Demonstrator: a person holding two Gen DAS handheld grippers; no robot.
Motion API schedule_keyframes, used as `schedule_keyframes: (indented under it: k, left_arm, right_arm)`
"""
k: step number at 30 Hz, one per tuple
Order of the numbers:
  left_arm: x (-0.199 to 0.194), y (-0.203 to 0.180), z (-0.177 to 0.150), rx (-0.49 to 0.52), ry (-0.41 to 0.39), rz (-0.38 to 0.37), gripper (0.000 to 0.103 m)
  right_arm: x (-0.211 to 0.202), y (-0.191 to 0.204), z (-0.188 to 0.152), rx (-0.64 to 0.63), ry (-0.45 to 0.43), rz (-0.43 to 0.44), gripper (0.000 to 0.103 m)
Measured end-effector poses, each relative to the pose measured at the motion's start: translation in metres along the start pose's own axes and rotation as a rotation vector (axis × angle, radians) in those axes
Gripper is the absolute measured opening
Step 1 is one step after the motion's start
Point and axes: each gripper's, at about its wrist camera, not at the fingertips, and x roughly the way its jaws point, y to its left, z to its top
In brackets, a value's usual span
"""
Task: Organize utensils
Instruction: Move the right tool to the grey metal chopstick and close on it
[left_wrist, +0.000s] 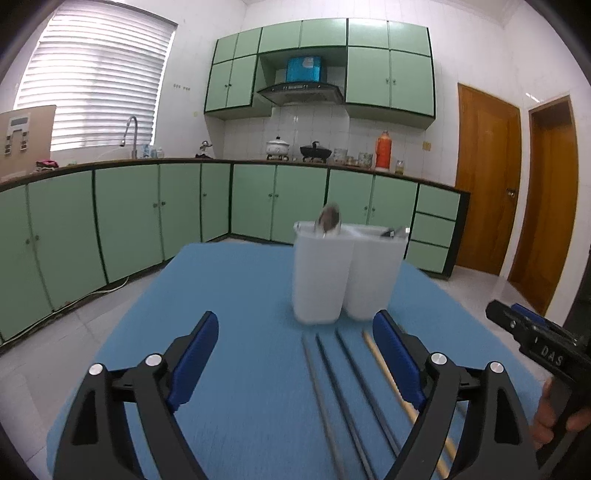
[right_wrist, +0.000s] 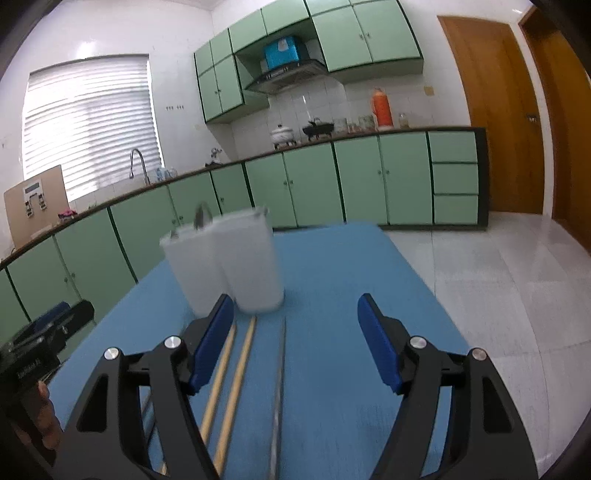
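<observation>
A white two-compartment utensil holder (left_wrist: 343, 273) stands on the blue mat (left_wrist: 229, 295); a spoon (left_wrist: 328, 219) stands in its left compartment. It also shows in the right wrist view (right_wrist: 229, 269). Three dark chopsticks (left_wrist: 332, 384) and a wooden chopstick (left_wrist: 391, 384) lie on the mat in front of it. My left gripper (left_wrist: 295, 354) is open and empty above them. My right gripper (right_wrist: 295, 339) is open and empty over two wooden chopsticks (right_wrist: 229, 384) and a grey one (right_wrist: 279, 387). The right gripper also shows at the left view's right edge (left_wrist: 535, 339).
The mat covers a table whose far edge lies just behind the holder. Green kitchen cabinets (left_wrist: 147, 214) and a counter run behind. Wooden doors (left_wrist: 487, 177) stand at the right. White tiled floor (right_wrist: 498, 280) lies right of the table.
</observation>
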Motion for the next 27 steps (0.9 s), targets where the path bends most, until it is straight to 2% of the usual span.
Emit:
schedule_keyframes:
  k: [8, 11, 14, 18, 27]
  left_arm:
    - [-0.029, -0.003, -0.04, 0.036, 0.075, 0.034, 0.086]
    - [-0.037, -0.004, -0.052, 0.047, 0.092, 0.047, 0.09]
    - [-0.043, -0.005, -0.061, 0.033, 0.118, 0.045, 0.092]
    - [-0.047, -0.004, -0.069, 0.028, 0.14, 0.047, 0.094]
    - [-0.052, -0.005, -0.082, 0.023, 0.172, 0.06, 0.097]
  right_arm:
    - [-0.033, 0.0, -0.054, -0.06, 0.125, -0.017, 0.068]
    - [-0.039, 0.001, -0.067, -0.069, 0.167, -0.03, 0.075]
    - [-0.044, 0.001, -0.074, -0.074, 0.191, -0.032, 0.085]
    - [-0.048, 0.005, -0.077, -0.091, 0.205, -0.027, 0.09]
    - [-0.049, 0.013, -0.085, -0.135, 0.226, -0.03, 0.094]
